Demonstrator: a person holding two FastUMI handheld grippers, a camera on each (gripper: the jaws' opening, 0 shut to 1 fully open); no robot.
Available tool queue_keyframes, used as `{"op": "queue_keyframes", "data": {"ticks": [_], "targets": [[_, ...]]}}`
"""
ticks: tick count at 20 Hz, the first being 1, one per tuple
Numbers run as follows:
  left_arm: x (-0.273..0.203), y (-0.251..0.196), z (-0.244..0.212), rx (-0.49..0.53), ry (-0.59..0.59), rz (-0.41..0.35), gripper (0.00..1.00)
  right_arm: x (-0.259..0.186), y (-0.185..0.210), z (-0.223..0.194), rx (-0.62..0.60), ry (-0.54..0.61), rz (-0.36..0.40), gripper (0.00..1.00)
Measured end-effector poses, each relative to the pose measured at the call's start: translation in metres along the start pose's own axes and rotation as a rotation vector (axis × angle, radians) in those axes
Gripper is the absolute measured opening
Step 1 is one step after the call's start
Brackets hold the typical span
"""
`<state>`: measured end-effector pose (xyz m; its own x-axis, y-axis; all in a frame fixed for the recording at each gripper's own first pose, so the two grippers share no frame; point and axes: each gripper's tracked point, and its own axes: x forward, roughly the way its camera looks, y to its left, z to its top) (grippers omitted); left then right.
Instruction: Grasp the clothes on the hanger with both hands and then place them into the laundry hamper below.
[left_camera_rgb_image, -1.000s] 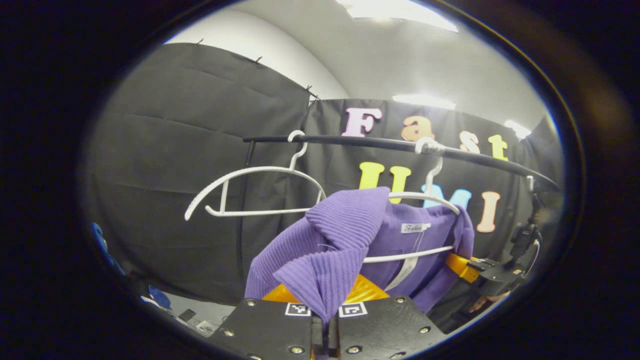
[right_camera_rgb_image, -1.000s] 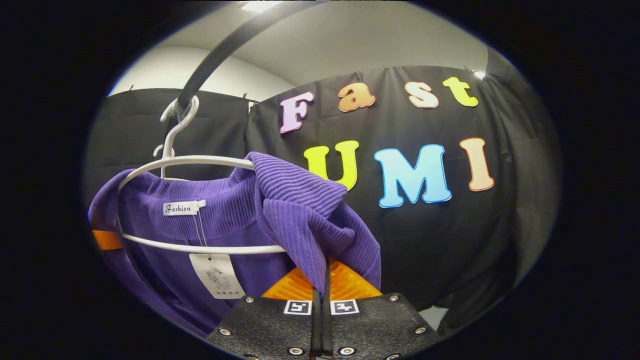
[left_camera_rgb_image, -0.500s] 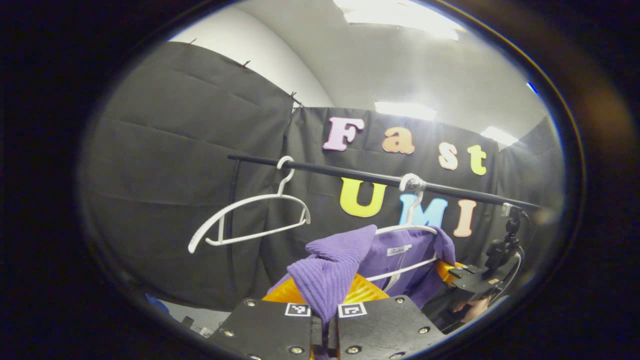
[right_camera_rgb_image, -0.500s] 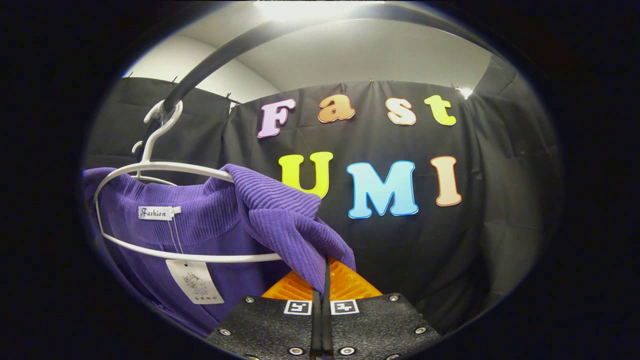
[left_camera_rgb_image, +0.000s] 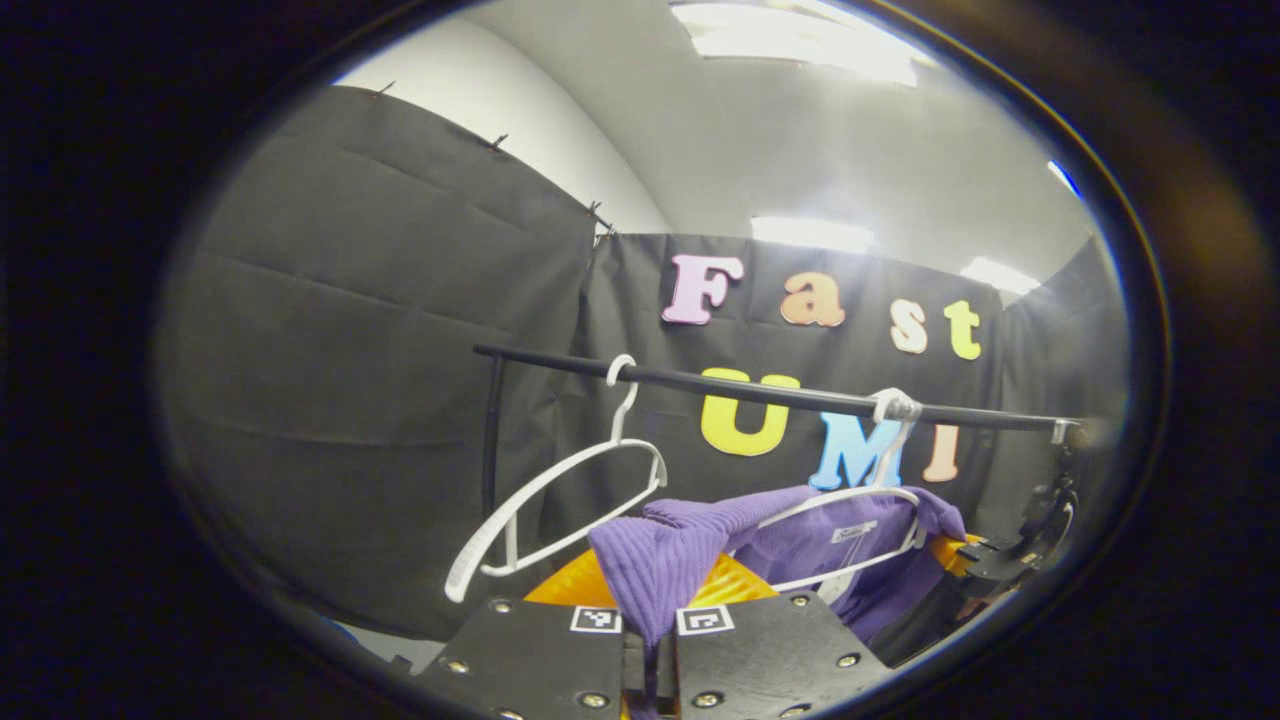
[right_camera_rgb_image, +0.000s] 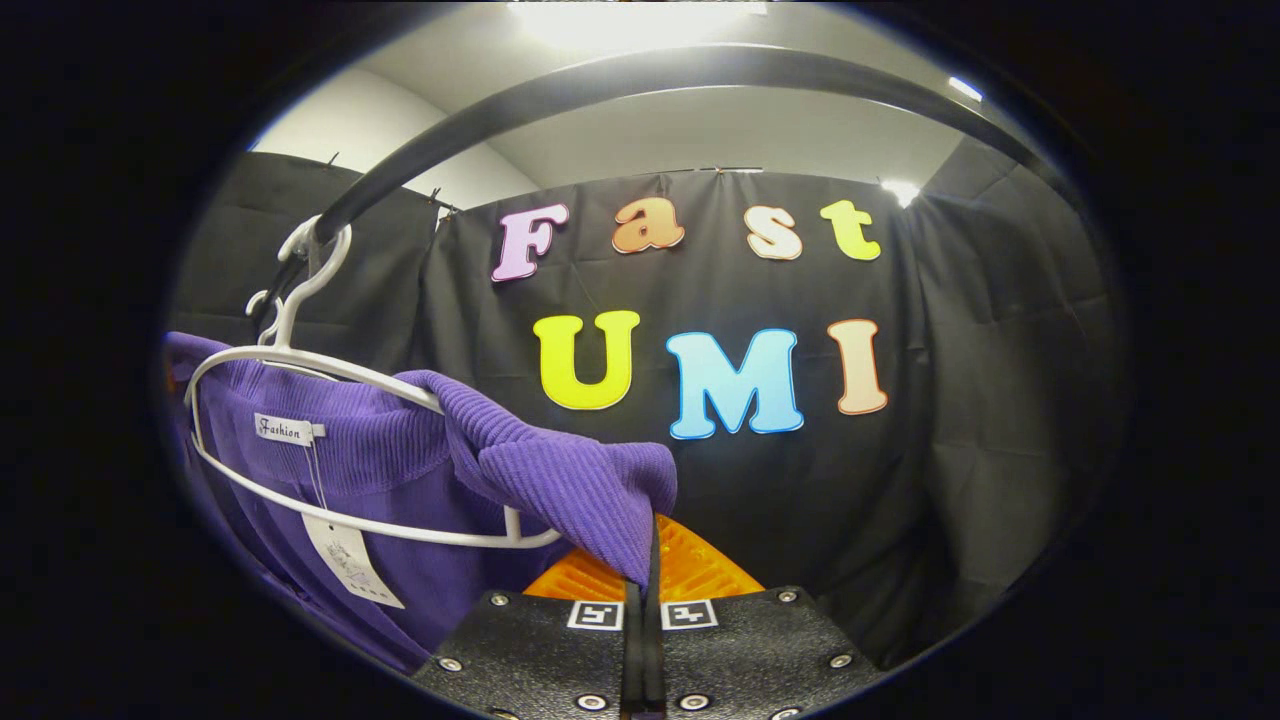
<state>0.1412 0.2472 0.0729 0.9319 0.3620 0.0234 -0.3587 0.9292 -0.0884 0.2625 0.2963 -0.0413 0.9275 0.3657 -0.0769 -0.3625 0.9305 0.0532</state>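
Pinching a fold of the purple top (left_camera_rgb_image: 655, 560), the left gripper (left_camera_rgb_image: 650, 650) in the left gripper view is keeping its jaws clenched on the cloth; the rest is draping over a white hanger (left_camera_rgb_image: 850, 500) on the black rail (left_camera_rgb_image: 750, 390), beside a bare hanger (left_camera_rgb_image: 560, 500). In the right gripper view, the right gripper (right_camera_rgb_image: 640, 600) is likewise gripping the top (right_camera_rgb_image: 570, 485) with jaws closed, its hanger (right_camera_rgb_image: 330, 365) hooked on the rail (right_camera_rgb_image: 600, 85)

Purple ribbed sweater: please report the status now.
Left gripper shut on purple ribbed sweater. Right gripper shut on it too. Sweater draped over white plastic hanger, hooked on black rail. Empty white hanger alongside.
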Motion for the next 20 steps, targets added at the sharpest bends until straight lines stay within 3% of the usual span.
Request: {"op": "queue_keyframes", "data": {"ticks": [5, 15, 20], "targets": [[0.009, -0.003, 0.002, 0.049, -0.011, -0.033, 0.05, -0.012, 0.004, 0.007, 0.0, -0.01, -0.038, 0.0], [0.016, 0.047, 0.001, -0.009, -0.005, -0.071, 0.05, -0.027, 0.026, 0.02, 0.008, -0.025, -0.07, 0.0], [0.026, 0.058, -0.027, -0.052, 0.041, -0.075, 0.05, -0.032, 0.032, 0.025, -0.014, -0.027, -0.081, 0.0]]}}
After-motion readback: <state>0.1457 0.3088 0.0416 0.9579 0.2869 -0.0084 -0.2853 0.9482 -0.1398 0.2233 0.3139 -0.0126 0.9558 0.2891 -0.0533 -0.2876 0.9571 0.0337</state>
